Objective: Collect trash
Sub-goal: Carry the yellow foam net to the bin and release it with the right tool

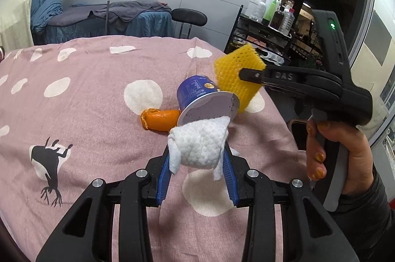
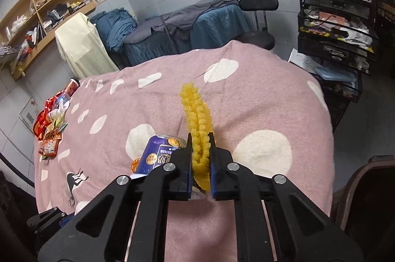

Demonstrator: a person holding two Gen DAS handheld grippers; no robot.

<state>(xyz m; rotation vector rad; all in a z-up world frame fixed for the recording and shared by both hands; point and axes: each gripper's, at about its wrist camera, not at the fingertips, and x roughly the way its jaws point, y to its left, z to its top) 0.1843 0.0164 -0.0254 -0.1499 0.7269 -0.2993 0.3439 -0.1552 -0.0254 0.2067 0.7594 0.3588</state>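
With the left gripper (image 1: pixel 197 158) clamped on the tissue (image 1: pixel 200 143) and the right gripper (image 2: pixel 201 163) clamped on the net (image 2: pixel 197 118) over the bed (image 1: pixel 98 89), both should lift gently, sparing the near can (image 1: pixel 197 96).

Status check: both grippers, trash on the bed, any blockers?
Left gripper shut on white tissue wad. Right gripper shut on yellow foam net. Blue can and orange peel uncollected on bedspread. No blockers.

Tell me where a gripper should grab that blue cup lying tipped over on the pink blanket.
Likely best across the blue cup's side wall, near its open rim, coming from above. It lies on its side with the mouth facing the left gripper, so the round body offers two opposite faces. The orange peel lies close beside it.
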